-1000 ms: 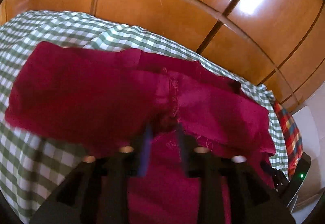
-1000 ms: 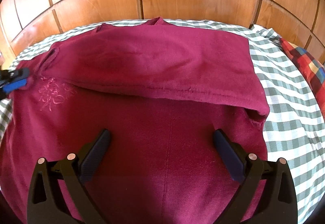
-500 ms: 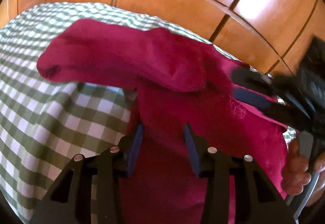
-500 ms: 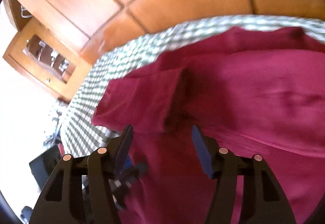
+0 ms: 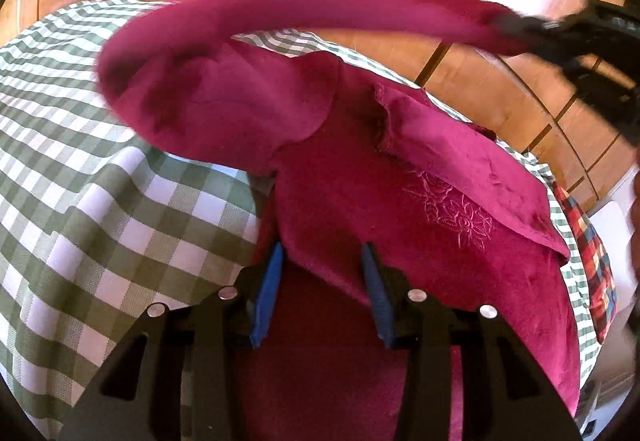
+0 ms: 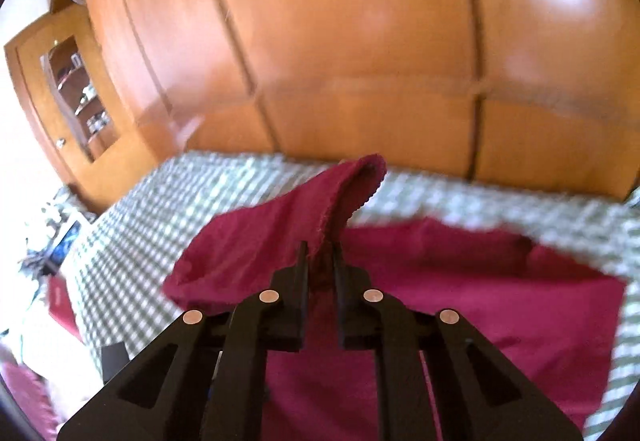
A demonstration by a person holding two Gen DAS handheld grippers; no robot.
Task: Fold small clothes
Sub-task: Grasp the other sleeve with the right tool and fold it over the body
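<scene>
A crimson long-sleeved top point(image 5: 360, 193) lies spread on a green-and-white checked bedcover point(image 5: 80, 209), its body running from under the left gripper point(image 5: 322, 293) away toward the headboard side, with a tone-on-tone floral embroidery point(image 5: 452, 213) just ahead and to the right of that gripper's fingers. The left gripper's blue-padded jaws stand partly apart, a folded edge of the top's body lying between them; whether the pads actually press the cloth cannot be told. One sleeve point(image 5: 320, 17) rises off the bed in a long arc ahead of the left gripper and runs up to the right, where its end is pinched in the right gripper point(image 5: 516, 27), seen dark and blurred at the upper right edge. In the right wrist view the right gripper point(image 6: 320, 261) is closed tight on the sleeve's cuff point(image 6: 352, 185), which sticks up past its fingertips with the hem edge showing, while the rest of the top point(image 6: 460, 301) lies flat below and to the right. A plaid cloth in red, blue and yellow point(image 5: 588, 241) lies at the far right of the bed, beyond the top. Behind the bed stands a glossy panelled wooden wall point(image 6: 340, 41). To the left of the right gripper is a wooden cabinet with a glass door point(image 6: 72, 89), and blurred clutter lies low on the left.
</scene>
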